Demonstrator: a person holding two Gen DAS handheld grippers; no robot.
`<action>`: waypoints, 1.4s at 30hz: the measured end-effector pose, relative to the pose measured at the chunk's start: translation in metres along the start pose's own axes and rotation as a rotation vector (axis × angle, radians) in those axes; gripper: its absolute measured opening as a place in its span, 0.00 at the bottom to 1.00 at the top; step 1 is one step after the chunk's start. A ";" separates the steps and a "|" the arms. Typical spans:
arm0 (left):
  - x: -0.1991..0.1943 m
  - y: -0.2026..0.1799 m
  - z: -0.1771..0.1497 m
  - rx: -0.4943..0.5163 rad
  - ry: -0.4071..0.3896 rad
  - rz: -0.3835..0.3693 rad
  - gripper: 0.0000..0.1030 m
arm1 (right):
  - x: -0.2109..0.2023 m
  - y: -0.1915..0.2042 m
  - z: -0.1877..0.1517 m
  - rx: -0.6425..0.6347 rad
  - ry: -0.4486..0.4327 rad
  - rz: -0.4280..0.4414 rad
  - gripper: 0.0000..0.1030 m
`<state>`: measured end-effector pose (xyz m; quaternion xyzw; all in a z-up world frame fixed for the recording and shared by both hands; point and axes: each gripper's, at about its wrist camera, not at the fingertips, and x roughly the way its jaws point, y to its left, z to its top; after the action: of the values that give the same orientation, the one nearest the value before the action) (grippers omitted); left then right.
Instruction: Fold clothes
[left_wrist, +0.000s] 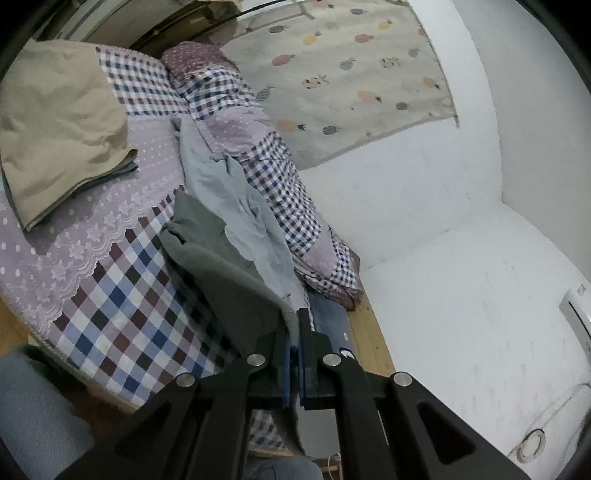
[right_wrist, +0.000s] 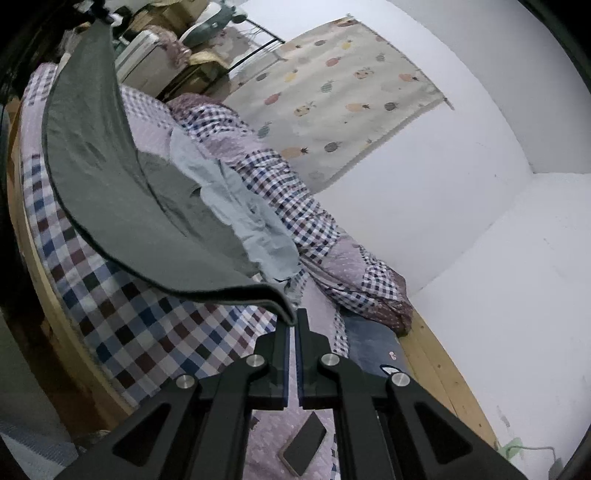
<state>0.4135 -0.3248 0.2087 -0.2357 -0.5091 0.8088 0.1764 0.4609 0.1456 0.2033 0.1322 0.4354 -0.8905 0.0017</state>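
Holding a dark grey garment (right_wrist: 122, 192) above the checked bed (right_wrist: 155, 343), both grippers pinch its edge: left gripper (left_wrist: 294, 332) and right gripper (right_wrist: 294, 325) fingers nearly closed on cloth. Keeping the hem taut and level should give a clean fold

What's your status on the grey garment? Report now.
Left gripper shut on grey garment. Right gripper shut on its hem, lifted off checked bedspread. Light blue garment lies beside it, overlapping. Phone below.

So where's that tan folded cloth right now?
In the left wrist view, the tan folded cloth lies upper left on the checked bedspread, apart from the grey garment.
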 end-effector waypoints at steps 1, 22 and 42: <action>-0.005 -0.004 -0.002 0.004 0.001 -0.004 0.01 | -0.006 -0.004 0.001 0.005 -0.006 -0.002 0.00; -0.023 -0.058 0.000 0.034 0.039 0.009 0.01 | -0.047 -0.067 0.015 0.157 -0.010 0.105 0.00; 0.119 -0.022 0.123 -0.119 0.048 0.178 0.01 | 0.141 -0.131 0.057 0.271 0.192 0.315 0.01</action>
<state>0.2469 -0.3438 0.2504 -0.3096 -0.5290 0.7836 0.1016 0.2961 0.1979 0.3050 0.2817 0.2840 -0.9129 0.0814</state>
